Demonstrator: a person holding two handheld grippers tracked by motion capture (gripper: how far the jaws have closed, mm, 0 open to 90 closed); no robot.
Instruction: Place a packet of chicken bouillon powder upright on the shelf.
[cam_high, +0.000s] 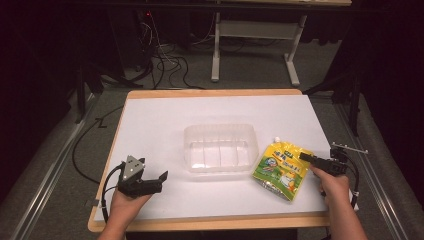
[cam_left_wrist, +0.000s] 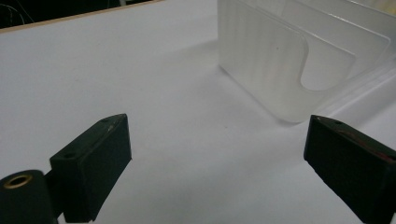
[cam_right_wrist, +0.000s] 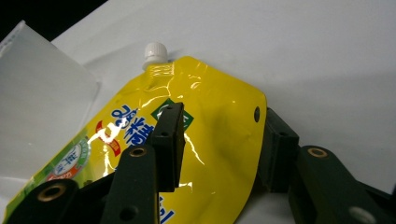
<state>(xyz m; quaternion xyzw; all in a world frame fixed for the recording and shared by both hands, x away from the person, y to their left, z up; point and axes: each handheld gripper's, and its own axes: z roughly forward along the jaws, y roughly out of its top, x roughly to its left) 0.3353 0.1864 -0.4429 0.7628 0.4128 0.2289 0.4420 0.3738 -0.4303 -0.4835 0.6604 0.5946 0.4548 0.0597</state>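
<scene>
A yellow spouted pouch (cam_high: 280, 172) lies flat on the white table, just right of a clear plastic container (cam_high: 220, 150). My right gripper (cam_high: 302, 156) reaches in from the right at the pouch's upper right corner. In the right gripper view, one jaw rests on the pouch's (cam_right_wrist: 210, 84) printed face and the other sits against its edge by the punched hole, with the film buckled between them; the gripper (cam_right_wrist: 224, 126) is shut on that corner. The white cap (cam_right_wrist: 155, 50) points away. My left gripper (cam_high: 157, 182) rests open at the front left, its jaws (cam_left_wrist: 217, 140) wide apart over bare table.
The container (cam_left_wrist: 280, 60) has ribbed inner dividers and stands close ahead and right of the left gripper. Its wall (cam_right_wrist: 37, 93) also lies just beyond the pouch. The table's front edge (cam_high: 210, 220) runs close to both hands. Cables and a desk frame (cam_high: 255, 45) lie beyond.
</scene>
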